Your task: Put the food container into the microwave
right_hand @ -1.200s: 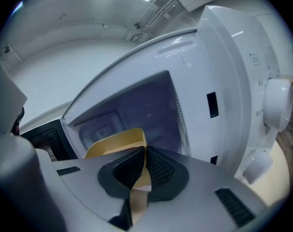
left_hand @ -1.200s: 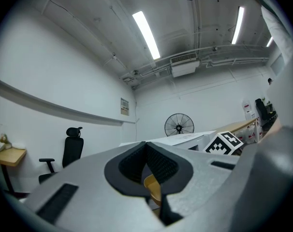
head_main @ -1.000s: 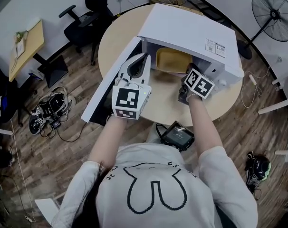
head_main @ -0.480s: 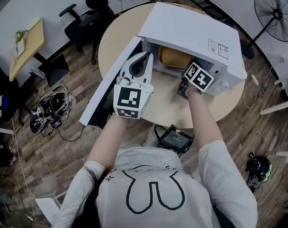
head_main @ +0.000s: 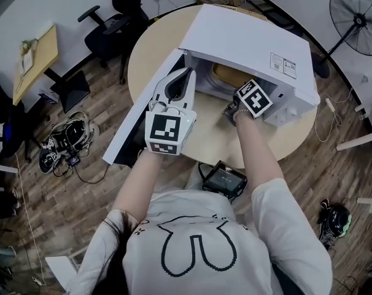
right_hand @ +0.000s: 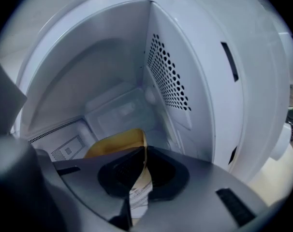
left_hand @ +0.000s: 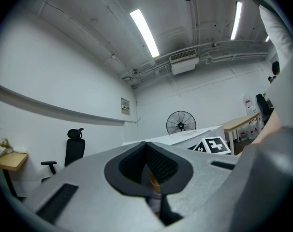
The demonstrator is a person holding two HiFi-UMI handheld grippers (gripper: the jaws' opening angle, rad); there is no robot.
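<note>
A white microwave (head_main: 247,35) stands on the round table (head_main: 149,48) with its door (head_main: 143,112) swung open to the left. The yellow food container (head_main: 226,74) is inside the cavity, mostly hidden under the microwave's top. My right gripper (head_main: 240,90) reaches into the opening. In the right gripper view it (right_hand: 141,151) is shut on the container's near rim (right_hand: 115,141), with the perforated inner wall (right_hand: 168,81) to its right. My left gripper (head_main: 185,75) hovers by the open door, left of the cavity, its jaws (left_hand: 147,149) together with nothing between them.
A standing fan (head_main: 352,17) is at the far right and an office chair (head_main: 115,17) stands behind the table. A small wooden desk (head_main: 35,57) and cables lie on the floor to the left. A dark device (head_main: 226,176) sits just below the table's near edge.
My right gripper has pushed forward and the container has gone deeper into the microwave cavity. The left gripper has hardly moved.
</note>
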